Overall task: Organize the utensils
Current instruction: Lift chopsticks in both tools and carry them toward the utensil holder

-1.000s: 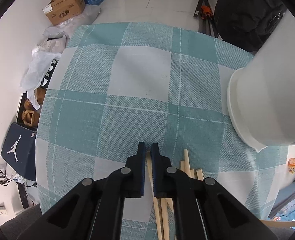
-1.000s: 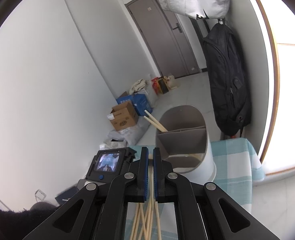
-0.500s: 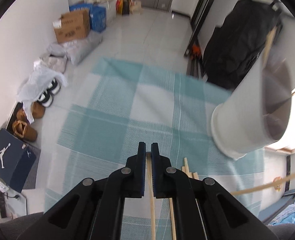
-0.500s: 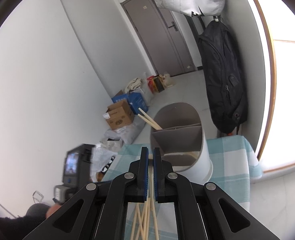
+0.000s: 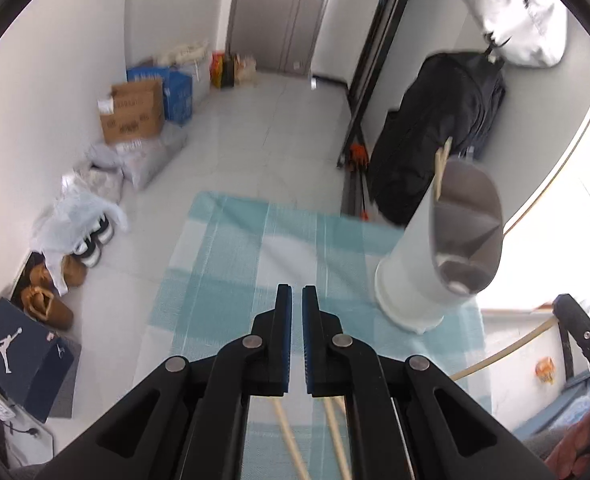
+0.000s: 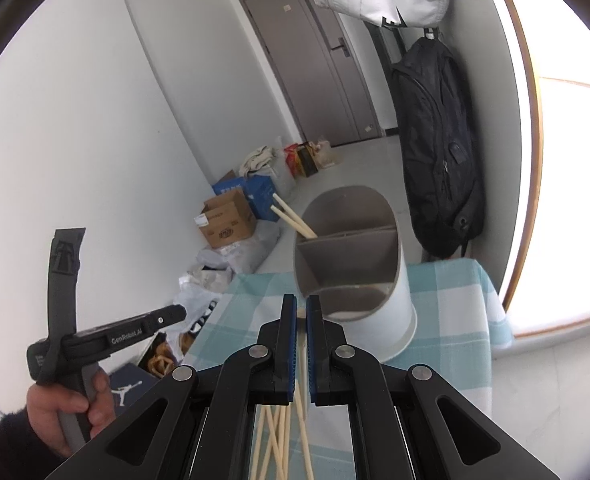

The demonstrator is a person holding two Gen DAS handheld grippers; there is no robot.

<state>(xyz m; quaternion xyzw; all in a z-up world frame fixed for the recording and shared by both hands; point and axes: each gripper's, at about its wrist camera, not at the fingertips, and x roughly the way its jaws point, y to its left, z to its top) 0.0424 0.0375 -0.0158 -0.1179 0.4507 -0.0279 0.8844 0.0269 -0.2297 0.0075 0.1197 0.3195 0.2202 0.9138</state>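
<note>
A black backpack (image 6: pixel 439 148) hangs near cardboard boxes (image 6: pixel 227 222) and, seemingly, shoes (image 5: pixel 51 304).

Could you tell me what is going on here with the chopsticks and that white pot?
A person is sorting wooden chopsticks into a white divided utensil holder on a teal checked tablecloth. The right gripper is shut on one chopstick before the holder. Two chopsticks already stand inside; more lie loose. The left gripper is shut.
</note>
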